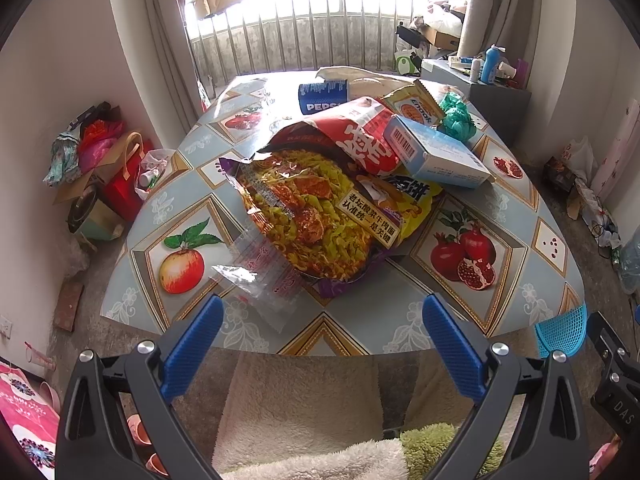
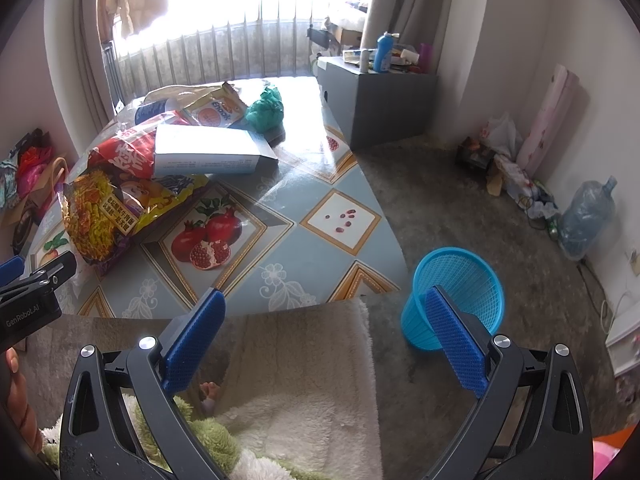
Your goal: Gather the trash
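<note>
Blue PEPSI can point(image 1: 321, 98), yellow Enaak packet point(image 1: 416, 109)

Blue Pepsi can point(image 1: 320, 98) half buried under red snack bag point(image 1: 352, 136); blue mesh plastic basket point(image 1: 560, 330) mostly hidden behind gripper.

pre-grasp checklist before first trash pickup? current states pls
1. Left gripper open, nothing held: ok.
2. Right gripper open, nothing held: ok.
3. Blue mesh basket upright on floor beside table, mouth unobstructed: ok.
4. Nearest piece, clear plastic wrapper, lies flat at the table's near edge in front of the left gripper: ok.
5. White box rests on the noodle wrapper; lifting the wrapper first may tip it: not ok.
6. Pepsi can empty or full: cannot tell.
</note>
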{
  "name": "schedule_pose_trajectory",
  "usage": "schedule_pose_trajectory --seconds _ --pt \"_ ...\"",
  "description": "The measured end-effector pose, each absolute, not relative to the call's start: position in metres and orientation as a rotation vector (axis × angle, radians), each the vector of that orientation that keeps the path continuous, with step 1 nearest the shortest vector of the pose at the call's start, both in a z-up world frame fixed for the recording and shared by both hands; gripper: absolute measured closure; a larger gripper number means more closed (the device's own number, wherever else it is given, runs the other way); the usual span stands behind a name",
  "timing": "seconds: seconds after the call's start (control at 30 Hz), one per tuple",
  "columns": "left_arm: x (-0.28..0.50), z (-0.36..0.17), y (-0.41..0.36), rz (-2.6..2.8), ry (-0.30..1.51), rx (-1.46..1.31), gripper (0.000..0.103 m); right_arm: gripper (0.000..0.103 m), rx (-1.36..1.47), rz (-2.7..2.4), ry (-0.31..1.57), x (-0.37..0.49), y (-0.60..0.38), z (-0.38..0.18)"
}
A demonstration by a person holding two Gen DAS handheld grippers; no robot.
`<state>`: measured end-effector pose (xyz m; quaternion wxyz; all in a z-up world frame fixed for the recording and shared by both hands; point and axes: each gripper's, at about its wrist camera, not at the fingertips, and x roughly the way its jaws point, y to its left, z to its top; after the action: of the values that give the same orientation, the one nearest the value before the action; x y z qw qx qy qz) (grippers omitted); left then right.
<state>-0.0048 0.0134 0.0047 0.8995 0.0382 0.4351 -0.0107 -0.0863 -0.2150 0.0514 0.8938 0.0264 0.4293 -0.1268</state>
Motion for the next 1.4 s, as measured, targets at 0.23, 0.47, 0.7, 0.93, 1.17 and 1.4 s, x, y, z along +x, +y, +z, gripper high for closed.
schedule_pose_trajectory --seconds 0.23,0.47,0.7,0.93,1.17,1.4 --pt "-0.005 0.004 0.014 -0.022 0.9 0.077 0.005 0.008 0.057 -0.265 0.892 -0.087 -0.215 0.051" --pt "-0.001 0.006 0.025 -0.012 0.853 0.072 0.005 0.008 0.069 -0.253 0.862 -0.08 -0.215 0.054" --pt "0.023 0.026 0.05 0.01 0.76 0.054 0.005 0.008 0.11 -0.169 0.75 -0.049 -0.215 0.072" --pt "0.051 0.029 0.069 -0.061 0.743 0.035 0.005 0.008 0.29 -0.06 0.756 -0.003 -0.216 0.06" --pt "0.085 0.041 0.065 -0.153 0.592 0.097 0.005 0.008 0.641 0.098 0.82 0.05 -0.225 0.036" --pt "0.13 0.035 0.045 -0.211 0.665 0.103 0.006 0.011 0.857 0.192 0.887 0.08 -0.224 0.019"
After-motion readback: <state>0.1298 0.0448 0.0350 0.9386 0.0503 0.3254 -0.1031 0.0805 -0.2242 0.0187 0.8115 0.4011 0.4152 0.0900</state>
